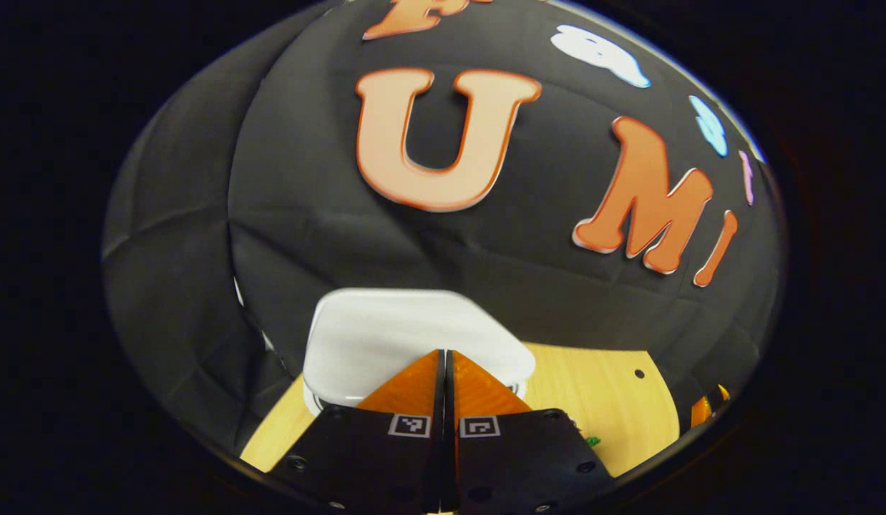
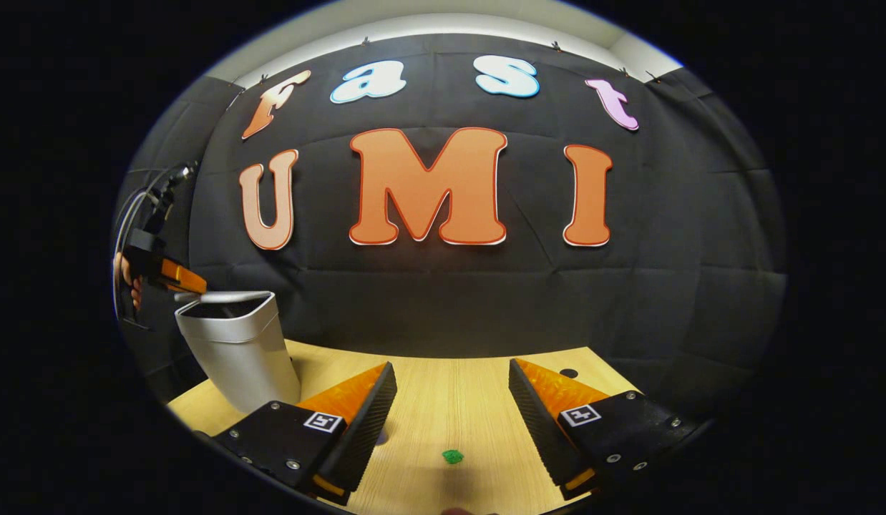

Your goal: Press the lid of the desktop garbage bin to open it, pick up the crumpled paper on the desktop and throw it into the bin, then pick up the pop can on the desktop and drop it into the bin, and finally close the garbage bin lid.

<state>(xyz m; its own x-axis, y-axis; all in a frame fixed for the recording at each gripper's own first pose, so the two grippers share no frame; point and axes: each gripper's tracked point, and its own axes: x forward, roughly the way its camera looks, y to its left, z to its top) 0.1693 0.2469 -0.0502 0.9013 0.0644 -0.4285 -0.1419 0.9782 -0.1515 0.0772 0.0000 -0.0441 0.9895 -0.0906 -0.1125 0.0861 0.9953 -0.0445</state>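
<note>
The left gripper, fingers pressed together, rests over the white plastic bin's lid at the bench's far left (closing step, I judge); right gripper spread, idle. Next: press down gently.

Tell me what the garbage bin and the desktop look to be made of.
The garbage bin looks like smooth plastic, though painted metal is possible: its pale body and lid carry a soft satin sheen with rounded moulded corners. The desktop looks like light wood or wood-look laminate: fine parallel grain lines, matte finish.
</note>
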